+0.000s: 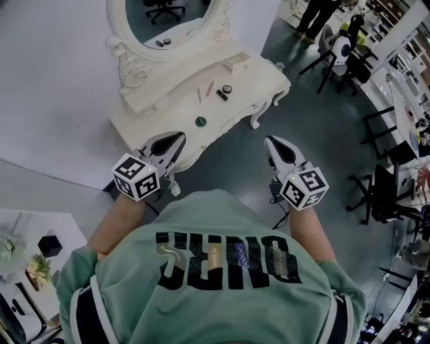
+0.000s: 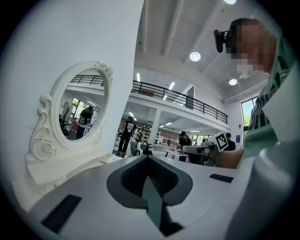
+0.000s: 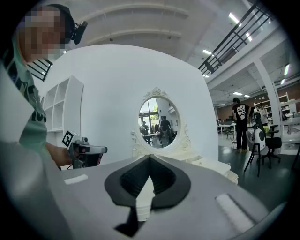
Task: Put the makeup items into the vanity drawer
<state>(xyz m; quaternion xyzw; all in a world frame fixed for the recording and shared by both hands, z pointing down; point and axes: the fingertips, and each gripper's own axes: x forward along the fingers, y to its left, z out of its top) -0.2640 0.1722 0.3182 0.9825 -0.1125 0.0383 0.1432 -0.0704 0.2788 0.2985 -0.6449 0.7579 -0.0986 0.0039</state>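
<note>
The white vanity (image 1: pixel 161 111) stands ahead of me under its oval mirror (image 1: pixel 168 23). On its top lie a thin pencil (image 1: pixel 199 95), a slim stick (image 1: pixel 210 88), a round compact (image 1: pixel 227 89), a dark tube (image 1: pixel 222 95) and a green round item (image 1: pixel 200 121). No open drawer shows. My left gripper (image 1: pixel 180 136) hovers at the vanity's front edge, shut and empty. My right gripper (image 1: pixel 269 140) hangs over the floor right of the vanity, also shut and empty. The mirror (image 3: pixel 157 117) faces the right gripper (image 3: pixel 150 157); in the left gripper view it (image 2: pixel 79 108) stands left of the left gripper (image 2: pixel 147 156).
A white partition wall (image 1: pixel 54 80) backs the vanity. Office chairs (image 1: pixel 339 57) and desks stand on the dark floor to the right, and a person (image 1: pixel 312 17) stands at the far right. A small white shelf (image 1: pixel 33 248) with oddments sits at my lower left.
</note>
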